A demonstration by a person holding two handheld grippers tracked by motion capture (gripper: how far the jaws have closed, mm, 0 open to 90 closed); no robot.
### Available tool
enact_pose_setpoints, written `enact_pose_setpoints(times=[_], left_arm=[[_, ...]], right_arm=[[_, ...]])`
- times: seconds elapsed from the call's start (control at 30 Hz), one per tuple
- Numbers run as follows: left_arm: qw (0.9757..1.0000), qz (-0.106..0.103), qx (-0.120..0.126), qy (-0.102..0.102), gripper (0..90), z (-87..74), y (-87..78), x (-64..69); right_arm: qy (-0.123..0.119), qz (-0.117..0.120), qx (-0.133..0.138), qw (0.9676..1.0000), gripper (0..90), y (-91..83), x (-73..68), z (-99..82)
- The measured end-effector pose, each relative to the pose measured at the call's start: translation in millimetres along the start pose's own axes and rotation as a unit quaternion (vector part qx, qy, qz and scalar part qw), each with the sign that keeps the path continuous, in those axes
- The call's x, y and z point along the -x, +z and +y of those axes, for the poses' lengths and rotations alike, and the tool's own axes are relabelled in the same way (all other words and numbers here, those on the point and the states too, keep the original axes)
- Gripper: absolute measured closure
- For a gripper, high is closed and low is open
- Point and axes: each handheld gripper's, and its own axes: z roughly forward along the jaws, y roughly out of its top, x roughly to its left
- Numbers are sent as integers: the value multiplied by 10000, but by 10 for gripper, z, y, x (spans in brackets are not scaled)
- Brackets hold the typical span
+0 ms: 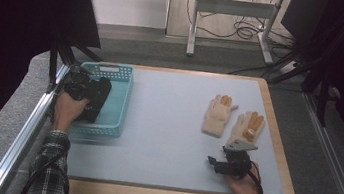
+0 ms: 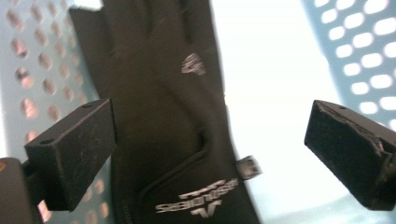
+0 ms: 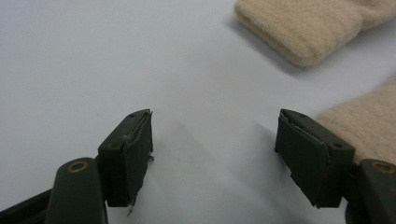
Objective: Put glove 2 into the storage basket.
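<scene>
jaws of left gripper (image 2: 210, 154) gape, hiding part of black glove (image 2: 159, 116).

A lab: curtained test table (image 1: 275, 141), aluminium frame rails (image 1: 17, 142), loose floor cables (image 1: 241, 30).

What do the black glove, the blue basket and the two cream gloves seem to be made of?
The black glove looks like smooth synthetic fabric, matte, with stitched seams and a printed silver logo. The basket looks like moulded plastic: its walls are pierced with even rows of holes. The cream gloves look like fuzzy knit or fleece, perhaps wool; the nap shows in the right gripper view.
</scene>
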Motion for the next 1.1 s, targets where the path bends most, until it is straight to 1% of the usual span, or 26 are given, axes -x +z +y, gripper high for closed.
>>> enact_pose_setpoints(times=[0.13, 0.17, 0.2, 0.37, 0.47, 0.53, 0.73, 0.9, 1.0, 1.03, 1.1], left_arm=[[9994, -104, 216, 232, 27, 18, -78, 126], [9993, -141, 254, 246, 27, 21, -91, 155], [9988, -183, 318, 339, 25, 27, -117, 207], [9968, -285, 460, 587, 14, 43, -185, 364], [9953, -241, 485, 800, 5, 46, -209, 457], [9943, -241, 535, 889, 0, 47, -231, 512], [9914, -457, 751, 973, 1, 54, -309, 632], [9875, -594, 910, 1143, 0, 62, -380, 769], [9853, -710, 1001, 1191, 1, 60, -408, 860], [9841, -758, 1036, 1229, 1, 59, -419, 902], [9825, -826, 1079, 1276, 0, 54, -432, 979]], right_arm=[[-1, 0, 1, 10000, 269, 0, 0, 0], [-1, 0, 1, 10000, 269, 0, 0, 0], [0, 0, 0, 10000, 268, 0, 0, 0], [3, -1, 0, 10000, 268, 0, -1, 0], [-2, 0, 1, 10000, 268, 0, -1, 0], [-2, -1, -2, 10000, 268, 0, -1, 0], [5, 0, 0, 10000, 268, 1, -2, 0], [-3, -1, -3, 10000, 268, 0, -1, 0], [-2, -2, -2, 10000, 267, 0, -1, 0], [-2, -2, -3, 10000, 268, 0, -1, 0], [4, 1, 0, 10000, 267, 1, -2, 0]])
